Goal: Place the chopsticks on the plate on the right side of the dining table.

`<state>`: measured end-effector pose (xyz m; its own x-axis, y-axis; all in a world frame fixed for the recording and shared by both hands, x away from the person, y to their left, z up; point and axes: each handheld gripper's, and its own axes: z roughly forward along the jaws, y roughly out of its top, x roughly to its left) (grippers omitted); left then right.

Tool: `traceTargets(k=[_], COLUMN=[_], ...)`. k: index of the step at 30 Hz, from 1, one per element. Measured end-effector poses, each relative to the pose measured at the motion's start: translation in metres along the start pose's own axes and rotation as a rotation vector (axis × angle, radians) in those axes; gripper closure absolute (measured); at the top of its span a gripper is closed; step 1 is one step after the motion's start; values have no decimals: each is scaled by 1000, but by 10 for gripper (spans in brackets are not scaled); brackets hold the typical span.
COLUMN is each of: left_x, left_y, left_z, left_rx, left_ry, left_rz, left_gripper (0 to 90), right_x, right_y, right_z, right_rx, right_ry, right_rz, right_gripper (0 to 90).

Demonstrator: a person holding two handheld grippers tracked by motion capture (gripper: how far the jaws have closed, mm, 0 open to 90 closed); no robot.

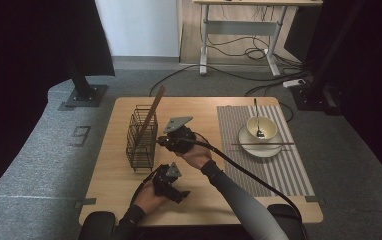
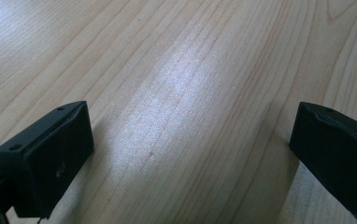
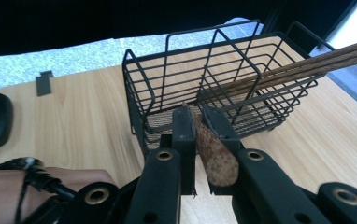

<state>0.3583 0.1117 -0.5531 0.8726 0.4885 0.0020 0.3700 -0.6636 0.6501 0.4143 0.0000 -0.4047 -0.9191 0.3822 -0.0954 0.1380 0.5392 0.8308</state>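
My right gripper (image 3: 199, 116) is shut on a brown speckled wooden utensil (image 3: 218, 154), pinched between the two jaws with its thick end toward the camera. Its tip points at the near wall of a black wire basket (image 3: 204, 70). Brown chopsticks (image 3: 307, 63) lean out of that basket to the right. In the high view the right gripper (image 1: 160, 142) sits just right of the basket (image 1: 141, 142), where chopsticks (image 1: 151, 117) stand tilted. My left gripper (image 2: 190, 135) is open over bare wood with nothing between its jaws; it rests near the table's front (image 1: 179, 192).
A striped placemat (image 1: 289, 165) on the right carries a white plate (image 1: 271, 150) with a bowl (image 1: 268, 125) on it. A spoon (image 1: 255, 112) stands in the bowl and a chopstick (image 1: 284, 143) lies across the plate. The wooden table (image 1: 204, 107) has carpet around it.
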Motion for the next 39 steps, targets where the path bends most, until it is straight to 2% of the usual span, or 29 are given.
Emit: traceTargets(k=[8,14,22,30,39], left_x=[0,0,-1,0,0], left_y=[0,0,0,0,0], left_z=[0,0,0,0,0], left_rx=[-2,-3,-3,-3,-4], left_ry=[1,1,1,2,2], left_rz=[-4,-5,-7,-7,-7], left_gripper=[0,0,0,0,0], right_x=[-7,-10,-14,-15,-18], right_y=[2,2,2,4,4], right_z=[-11,-19,-33,-49,-73], right_rx=[-11,-11,-13,-23,-52], right_ry=[70,104,111,105,104], right_rz=[67,94,113,102,112], right_gripper=[832,832,832,832,832])
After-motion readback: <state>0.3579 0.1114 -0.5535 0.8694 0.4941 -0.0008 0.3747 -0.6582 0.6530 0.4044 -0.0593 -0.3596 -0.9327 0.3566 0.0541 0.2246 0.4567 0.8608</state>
